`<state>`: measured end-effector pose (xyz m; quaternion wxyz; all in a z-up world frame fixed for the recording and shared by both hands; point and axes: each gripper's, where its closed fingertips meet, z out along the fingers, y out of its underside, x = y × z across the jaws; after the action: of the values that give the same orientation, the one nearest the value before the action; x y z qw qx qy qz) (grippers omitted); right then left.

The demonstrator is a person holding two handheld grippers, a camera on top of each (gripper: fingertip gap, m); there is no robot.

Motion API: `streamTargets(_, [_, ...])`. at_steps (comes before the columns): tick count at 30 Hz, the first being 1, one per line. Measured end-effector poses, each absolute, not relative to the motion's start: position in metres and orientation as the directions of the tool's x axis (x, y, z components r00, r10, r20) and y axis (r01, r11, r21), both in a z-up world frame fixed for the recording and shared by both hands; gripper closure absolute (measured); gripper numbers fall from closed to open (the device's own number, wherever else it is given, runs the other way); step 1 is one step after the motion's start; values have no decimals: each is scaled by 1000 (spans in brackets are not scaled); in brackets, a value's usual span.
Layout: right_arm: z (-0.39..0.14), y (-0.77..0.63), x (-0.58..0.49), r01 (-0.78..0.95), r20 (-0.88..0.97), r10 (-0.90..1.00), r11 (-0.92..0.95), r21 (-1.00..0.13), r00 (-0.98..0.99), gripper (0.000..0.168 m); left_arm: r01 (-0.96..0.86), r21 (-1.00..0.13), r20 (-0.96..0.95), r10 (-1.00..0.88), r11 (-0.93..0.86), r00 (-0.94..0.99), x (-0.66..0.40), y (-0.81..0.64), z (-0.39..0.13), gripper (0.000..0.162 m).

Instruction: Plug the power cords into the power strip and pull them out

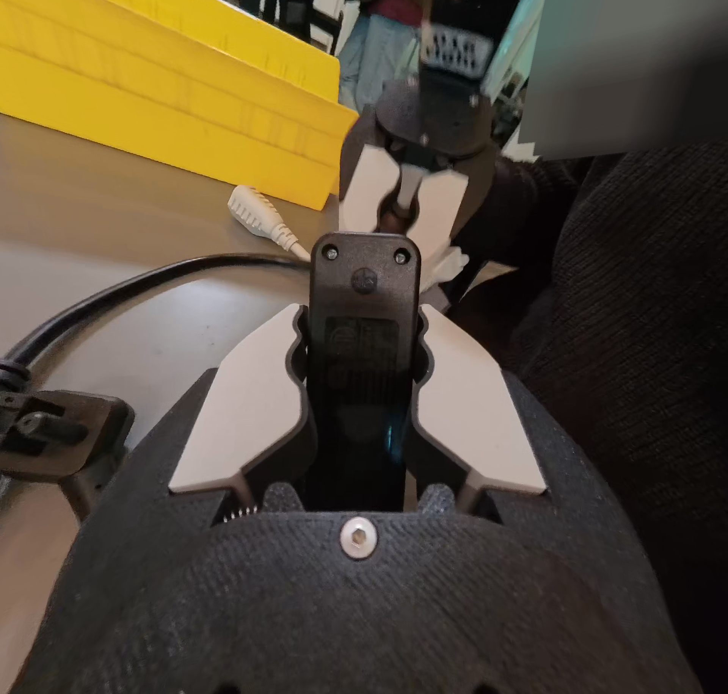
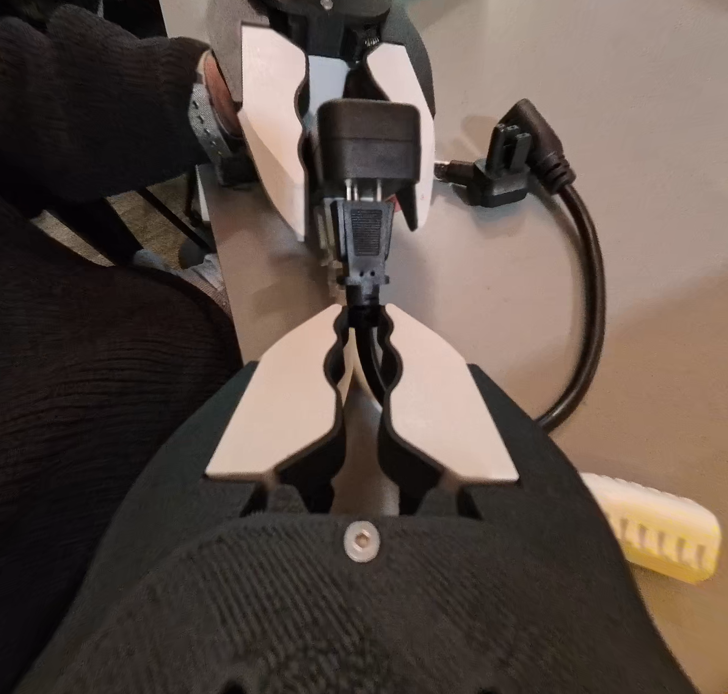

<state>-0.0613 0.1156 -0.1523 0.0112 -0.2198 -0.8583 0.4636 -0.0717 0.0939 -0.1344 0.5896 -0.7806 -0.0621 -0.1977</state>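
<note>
Left gripper (image 1: 360,344) clamped on the black strip (image 1: 364,301), held off the desk (image 1: 118,281). Right gripper (image 2: 364,313) closed on the black cord (image 2: 364,356) just behind its plug (image 2: 364,238). Plug directly ahead of right gripper, prongs partly exposed at strip's end. White plug (image 1: 256,214) lies on desk left of strip, by yellow bin (image 1: 177,96).
</note>
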Motion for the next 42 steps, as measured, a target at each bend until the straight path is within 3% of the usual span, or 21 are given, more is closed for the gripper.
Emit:
streamTargets(2, [-145,118,-60,395,-230,378,449,-801,-897,153,336,-899,389,-159,-281,907,-70,93,-130,110])
streamTargets(5, [-152,114,-60,358,-153,404,502,-787,-902,153,381,-874,440,-156,-302,884,-72,91,-135,111])
streamTargets(9, [-136,119,-60,419,-263,376,428,-801,-888,153,383,-890,432,-189,-246,882,-69,93,-126,109])
streamTargets(14, [-167,113,-63,378,-136,435,538,-754,-890,153,390,-855,456,-138,-341,879,-72,97,-141,111])
streamTargets(19, [-133,117,-55,400,-227,382,471,-786,-896,153,378,-893,431,-222,-246,875,-67,91,-124,109])
streamTargets(22, [-165,114,-57,425,-229,402,512,-747,-887,153,374,-862,442,-146,-342,885,-68,96,-141,110])
streamTargets(26, [-137,116,-56,375,-182,392,502,-779,-902,153,355,-893,415,-203,-276,887,-68,88,-129,110])
streamTargets(30, [-170,115,-57,402,-175,418,550,-732,-891,152,375,-857,441,-129,-353,888,-69,97,-143,111])
streamTargets(35, [-136,120,-57,362,-160,395,516,-776,-905,153,362,-893,418,-195,-268,887,-67,90,-127,109])
streamTargets(38, [-169,113,-55,418,-215,403,530,-738,-890,152,359,-863,430,-142,-356,892,-67,94,-142,110])
streamTargets(42, [-140,118,-58,355,-149,399,514,-781,-905,153,362,-890,419,-185,-276,889,-71,86,-130,109])
